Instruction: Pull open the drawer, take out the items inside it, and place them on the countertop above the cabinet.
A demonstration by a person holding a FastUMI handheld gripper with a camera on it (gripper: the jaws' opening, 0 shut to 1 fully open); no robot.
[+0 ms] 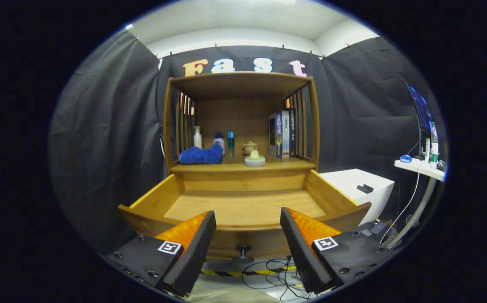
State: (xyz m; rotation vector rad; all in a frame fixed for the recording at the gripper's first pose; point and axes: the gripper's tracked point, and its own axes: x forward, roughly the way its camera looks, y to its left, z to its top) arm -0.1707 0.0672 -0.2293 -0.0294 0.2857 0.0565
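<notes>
The wooden drawer [243,208] of the cabinet stands pulled out toward me, and its bare floor shows nothing inside. Its knob [243,251] hangs under the front edge, between my fingers. My gripper [247,221] is open, holding nothing, fingers spread just in front of the drawer's front rim. On the countertop [243,167] above the drawer lie a folded blue towel [201,155], a white pump bottle [197,137], a white bottle with a blue cap [219,143], a teal bottle [230,142], a small ceramic pot [249,147] and a pale round lidded piece [254,158].
Several books [283,134] stand upright at the countertop's right end, under the shelf top. A white box [359,187] sits right of the drawer. Further right a white stand [422,168] carries a monitor and small items. Cables [272,269] lie on the floor below the drawer.
</notes>
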